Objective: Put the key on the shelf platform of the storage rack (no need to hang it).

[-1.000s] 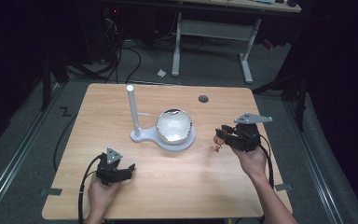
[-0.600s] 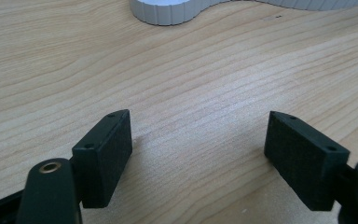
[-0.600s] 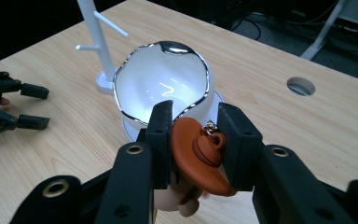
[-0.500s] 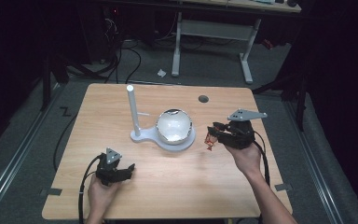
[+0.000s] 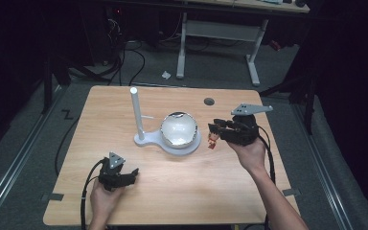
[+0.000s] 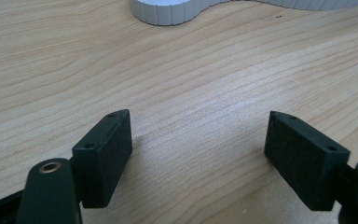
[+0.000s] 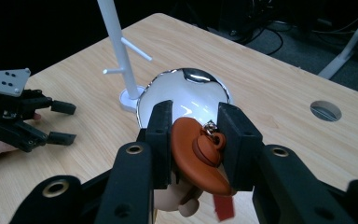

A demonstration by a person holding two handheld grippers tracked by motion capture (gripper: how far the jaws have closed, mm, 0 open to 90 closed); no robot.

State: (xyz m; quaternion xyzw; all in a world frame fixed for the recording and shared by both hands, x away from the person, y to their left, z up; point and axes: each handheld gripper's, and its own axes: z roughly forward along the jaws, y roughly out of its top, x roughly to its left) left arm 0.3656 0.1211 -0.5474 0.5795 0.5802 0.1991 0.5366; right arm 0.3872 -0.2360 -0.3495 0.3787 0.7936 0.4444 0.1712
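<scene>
My right gripper [image 5: 213, 131] is shut on a small orange-brown charm figure [image 5: 212, 140], held in the air just right of the shiny bowl [image 5: 178, 129]. In the right gripper view the pads [image 7: 161, 133] squeeze the charm's orange cap [image 7: 198, 156], which has a metal ring on top, and the bowl [image 7: 182, 91] lies just beyond. A white stand with a tall pole [image 5: 136, 112] and short side pegs shares the bowl's white base. My left gripper [image 5: 132, 175] rests open on the wooden table [image 5: 249, 196] at the front left. Nothing lies between its jaws [image 6: 198, 149].
A round cable hole [image 5: 209, 101] sits in the table's far side, behind the bowl. The stand's base edge [image 6: 168, 11] lies ahead of the left gripper. Cables and the legs of another desk [image 5: 249, 57] are on the floor beyond the table.
My right gripper has risen a little and moved left toward the bowl, carrying the charm. The left gripper has stayed where it was.
</scene>
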